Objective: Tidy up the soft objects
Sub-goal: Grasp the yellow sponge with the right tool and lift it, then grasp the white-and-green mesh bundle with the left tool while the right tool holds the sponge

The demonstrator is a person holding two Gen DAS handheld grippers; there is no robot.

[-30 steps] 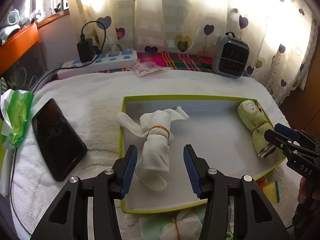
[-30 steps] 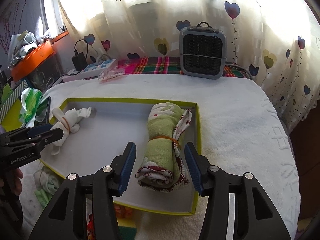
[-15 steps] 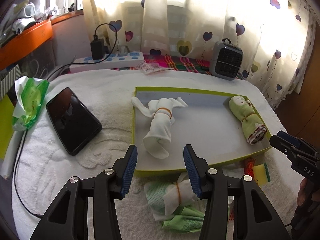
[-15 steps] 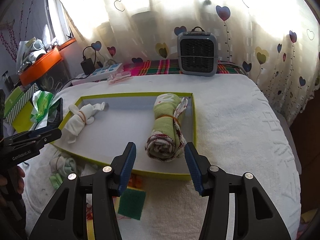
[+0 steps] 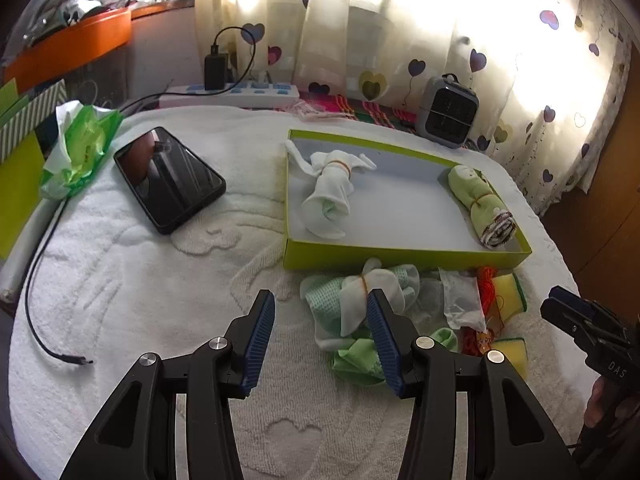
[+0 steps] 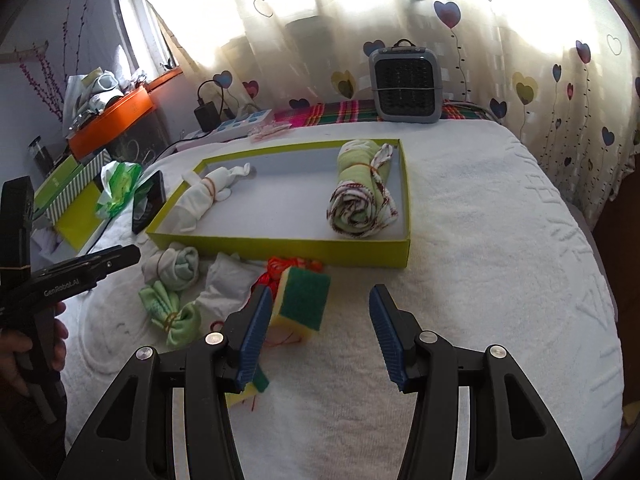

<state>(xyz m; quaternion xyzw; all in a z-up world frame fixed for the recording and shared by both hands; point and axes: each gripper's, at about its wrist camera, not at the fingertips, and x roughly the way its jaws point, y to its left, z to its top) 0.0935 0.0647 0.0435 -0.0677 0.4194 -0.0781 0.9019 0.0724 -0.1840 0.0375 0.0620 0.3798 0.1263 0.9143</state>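
The white bundle (image 5: 329, 192) lies at the 9 o'clock end of the green tray (image 5: 400, 254) and the green rolled towel (image 5: 478, 204) at its 3 o'clock end, leaving the middle free for the unsorted cloths (image 5: 360, 304) heaped just outside the near wall at 6 o'clock. Your left gripper (image 5: 321, 334) hangs over that heap with its jaws apart and empty, likely lined up on the banded roll. Your right gripper (image 6: 316, 334) is likewise spread and empty, with the sponge (image 6: 302, 302) against its left finger.

White roll (image 5: 330, 196) and green roll (image 5: 480, 204) lie banded in the tray (image 5: 400, 258); loose cloths (image 5: 360, 308) crowd its near wall, ahead of the tool.
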